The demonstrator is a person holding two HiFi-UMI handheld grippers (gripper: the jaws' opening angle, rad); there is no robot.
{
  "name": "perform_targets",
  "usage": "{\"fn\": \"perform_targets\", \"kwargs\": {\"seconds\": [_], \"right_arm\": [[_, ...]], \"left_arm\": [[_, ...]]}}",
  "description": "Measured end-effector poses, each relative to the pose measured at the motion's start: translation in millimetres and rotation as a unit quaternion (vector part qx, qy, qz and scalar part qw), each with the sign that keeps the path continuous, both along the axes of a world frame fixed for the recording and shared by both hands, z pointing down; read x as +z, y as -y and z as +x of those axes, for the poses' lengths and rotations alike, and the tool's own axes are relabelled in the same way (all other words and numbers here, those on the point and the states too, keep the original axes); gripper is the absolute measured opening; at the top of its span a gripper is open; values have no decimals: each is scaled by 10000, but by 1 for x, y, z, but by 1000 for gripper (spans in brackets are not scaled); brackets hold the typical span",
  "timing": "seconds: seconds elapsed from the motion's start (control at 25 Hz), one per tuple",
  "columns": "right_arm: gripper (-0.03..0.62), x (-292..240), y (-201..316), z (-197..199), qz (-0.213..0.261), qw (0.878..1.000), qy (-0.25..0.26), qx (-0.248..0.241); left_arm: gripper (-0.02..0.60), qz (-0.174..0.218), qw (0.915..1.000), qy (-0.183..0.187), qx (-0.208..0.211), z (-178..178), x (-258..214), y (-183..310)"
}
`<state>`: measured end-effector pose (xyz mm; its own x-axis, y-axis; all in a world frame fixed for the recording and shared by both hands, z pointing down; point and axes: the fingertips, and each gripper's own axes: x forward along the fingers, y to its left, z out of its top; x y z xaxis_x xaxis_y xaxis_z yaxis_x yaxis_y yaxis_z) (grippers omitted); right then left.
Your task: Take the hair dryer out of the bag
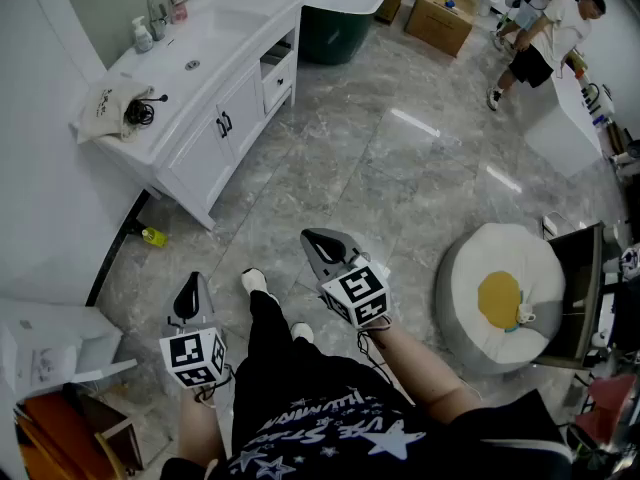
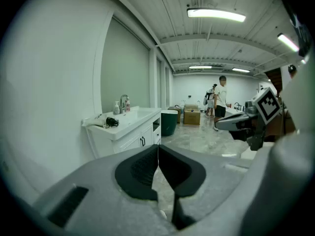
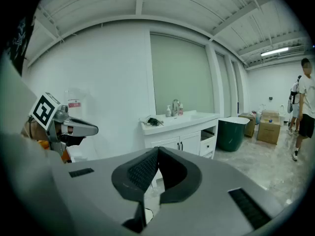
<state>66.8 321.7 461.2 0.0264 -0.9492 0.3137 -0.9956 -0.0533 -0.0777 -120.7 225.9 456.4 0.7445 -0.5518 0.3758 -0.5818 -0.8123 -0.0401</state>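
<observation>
two tongs: both held low over the marble floor (image 1: 400, 158), well apart from the bench, each tilted a little downward
left tongs (image 1: 189, 290): clenched on nothing, the dark pads meet along one line in the left gripper view
right tongs (image 1: 318, 243): clenched as well, nothing between the pads in the right gripper view
bench (image 1: 215, 48): white vanity against the wall with a basin in its top; a faucet (image 1: 158, 10), a white bottle (image 1: 143, 36) and a pinkish bottle (image 1: 179, 6) stand by the basin
bag (image 1: 104, 108): pale cloth, slumped on the near end of the bench
hair dryer (image 1: 139, 114): at the mouth of the bag; only a black coil of cord and a dark piece show
elsewhere: fried-egg beanbag (image 1: 505, 298) at the right, green tub (image 1: 335, 30) past the bench
</observation>
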Motion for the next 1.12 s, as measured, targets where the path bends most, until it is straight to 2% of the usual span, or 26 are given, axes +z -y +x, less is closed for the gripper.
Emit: {"fn": "perform_targets", "kwargs": {"seconds": [0.32,0.52,0.76,0.88,0.92,0.96,1.0,1.04,1.12], "right_arm": [[3,-10,-10,13,114,9996,13,252],[3,-5,-12,19,56,9994,109,329],[3,-11,19,38,245,9987,208,408],[6,-12,49,44,223,9987,290,349],[46,-12,61,43,205,9989,321,264],[104,-11,74,42,183,9991,350,172],[134,-11,88,42,154,9992,369,90],[151,-10,104,43,114,9992,381,25],[194,-9,137,47,3,9991,419,-66]], "left_arm": [[21,105,9996,62,243,21,-4,-6],[21,-143,9978,-289,580,43,-6,-10],[23,-117,9993,-120,328,43,0,24],[27,-30,9992,-256,304,44,-4,52],[50,-21,9987,-373,341,45,-6,61],[146,-23,9981,-479,381,47,-7,72],[238,-21,9977,-545,403,49,-7,84],[277,-8,9976,-569,396,51,-6,98],[315,0,9979,-562,337,56,-4,128]]}}
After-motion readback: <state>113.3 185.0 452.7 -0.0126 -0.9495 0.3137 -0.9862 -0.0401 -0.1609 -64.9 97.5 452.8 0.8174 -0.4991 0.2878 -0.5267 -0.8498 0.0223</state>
